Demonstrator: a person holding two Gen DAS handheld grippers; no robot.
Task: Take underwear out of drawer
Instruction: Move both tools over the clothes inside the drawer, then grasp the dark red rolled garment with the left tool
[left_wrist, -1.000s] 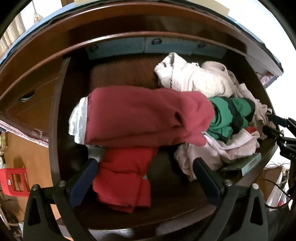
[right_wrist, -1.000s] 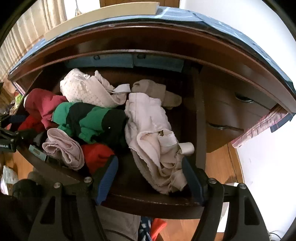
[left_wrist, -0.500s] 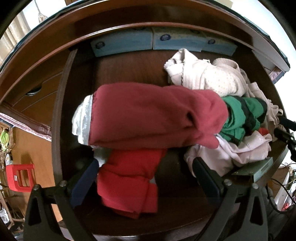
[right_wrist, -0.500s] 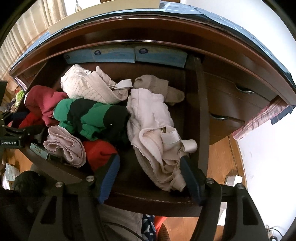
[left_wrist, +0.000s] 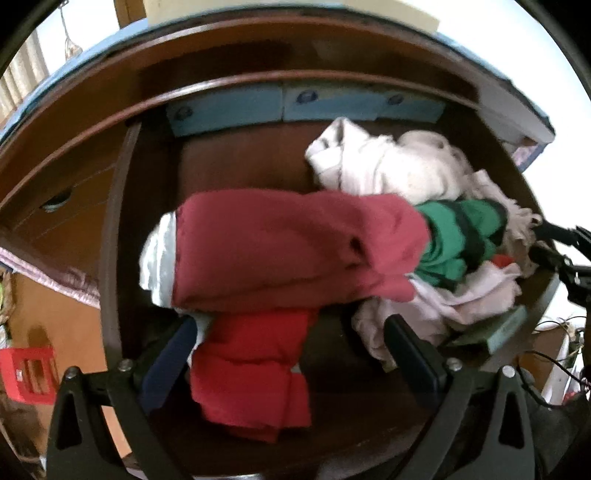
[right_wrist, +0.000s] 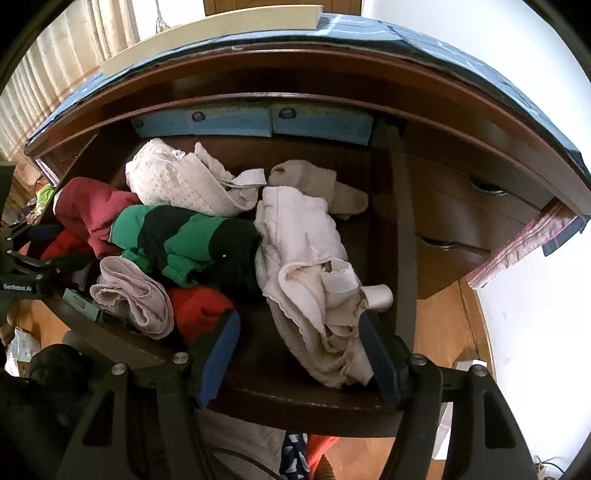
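The dark wooden drawer (left_wrist: 118, 236) stands open and holds a heap of underwear. In the left wrist view a dark red folded piece (left_wrist: 291, 247) lies across the middle, with a bright red piece (left_wrist: 255, 365) under it. My left gripper (left_wrist: 288, 347) is open, its jaws on either side of the bright red piece. In the right wrist view a cream crumpled piece (right_wrist: 314, 284) lies at the right of the drawer (right_wrist: 402, 236). My right gripper (right_wrist: 299, 343) is open around its near end. A green and black striped piece (right_wrist: 184, 240) lies beside it.
Pale blue boxes (right_wrist: 255, 122) line the drawer's back wall. A white dotted garment (right_wrist: 181, 181), a beige sock (right_wrist: 317, 184) and a pink roll (right_wrist: 133, 299) lie in the heap. Closed drawers with handles (right_wrist: 487, 190) are to the right. A red stool (left_wrist: 27, 373) stands on the floor.
Both grippers have risen and tilted to look deeper into the drawer; the blue boxes at the back show more. The left view is blurred by motion. The clothes have not moved.
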